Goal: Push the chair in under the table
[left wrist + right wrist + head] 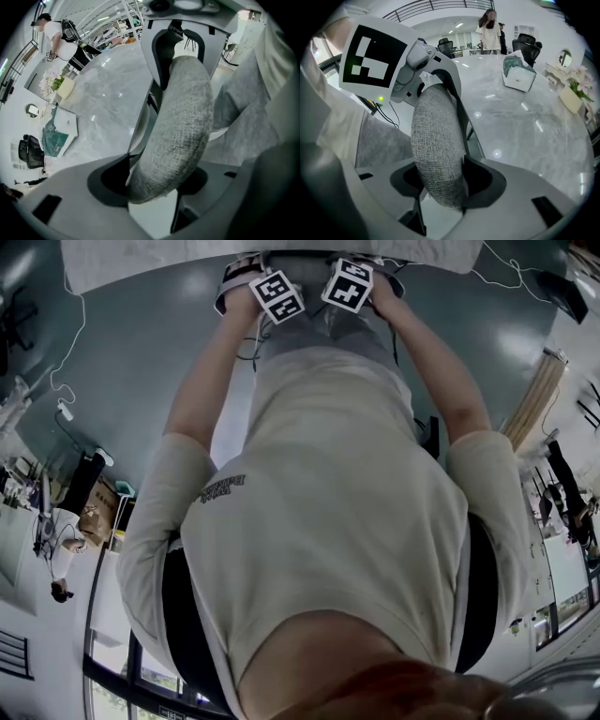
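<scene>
Your left gripper [154,190], right gripper [440,187]: jaws apart, loosely straddling chair backrest [185,117]. It looks near table [108,89]; lift straight off, don't drag it back.

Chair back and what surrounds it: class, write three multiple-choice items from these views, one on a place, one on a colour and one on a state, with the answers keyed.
1. Where is the chair back?
A between the jaws of the left hand-held gripper and the right hand-held gripper
B lying on the floor
C hanging from the ceiling
2. Its fabric is:
A red
B grey
C blue
3. The person beyond the table is:
A sitting
B lying
C standing
Answers: 1 A, each gripper view shows it running between that gripper's jaws. 2 B, a grey weave shows in both gripper views. 3 C, the figure is upright past the far edge.
</scene>
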A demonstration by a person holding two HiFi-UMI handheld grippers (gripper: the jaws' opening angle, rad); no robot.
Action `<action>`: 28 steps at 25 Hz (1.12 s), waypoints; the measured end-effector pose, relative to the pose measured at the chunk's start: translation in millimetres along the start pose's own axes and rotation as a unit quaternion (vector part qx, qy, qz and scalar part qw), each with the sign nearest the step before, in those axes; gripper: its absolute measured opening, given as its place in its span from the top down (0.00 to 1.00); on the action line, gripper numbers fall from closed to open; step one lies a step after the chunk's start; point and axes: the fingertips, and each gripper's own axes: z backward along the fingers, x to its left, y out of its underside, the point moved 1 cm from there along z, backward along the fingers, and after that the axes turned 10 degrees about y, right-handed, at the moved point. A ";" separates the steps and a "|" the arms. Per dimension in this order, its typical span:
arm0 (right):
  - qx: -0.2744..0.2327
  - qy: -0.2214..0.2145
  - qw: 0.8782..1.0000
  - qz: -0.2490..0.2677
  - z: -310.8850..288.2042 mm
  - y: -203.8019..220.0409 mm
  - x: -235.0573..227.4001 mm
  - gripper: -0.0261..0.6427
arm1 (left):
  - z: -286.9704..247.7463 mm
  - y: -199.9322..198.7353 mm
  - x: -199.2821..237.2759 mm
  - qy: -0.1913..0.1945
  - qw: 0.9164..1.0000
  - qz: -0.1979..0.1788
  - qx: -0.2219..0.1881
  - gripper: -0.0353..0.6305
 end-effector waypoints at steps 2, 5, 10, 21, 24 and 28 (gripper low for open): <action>0.004 0.001 1.000 -0.006 2.1 -2.1 2.8 0.62 | 6.6 5.7 -2.5 0.004 1.000 0.006 -0.002 0.57; -0.004 -0.014 0.999 -0.039 11.1 -2.1 5.9 0.62 | 17.4 11.1 -7.1 0.018 0.999 0.026 -0.019 0.58; -0.016 -0.024 0.996 -0.087 41.5 2.5 5.3 0.65 | 43.5 14.8 -14.5 0.036 0.997 0.049 -0.050 0.59; -0.128 0.026 0.980 -0.150 139.6 -56.9 -22.4 0.73 | 164.3 -17.5 26.2 0.007 0.952 0.184 -0.246 0.78; -0.167 0.053 0.969 -0.171 172.2 -79.1 -34.3 0.74 | 207.8 -26.7 50.2 -0.031 0.933 0.195 -0.301 0.80; -0.225 0.094 0.948 -0.206 219.2 -103.5 -56.2 0.79 | 258.5 -31.8 80.6 -0.070 0.914 0.207 -0.342 0.84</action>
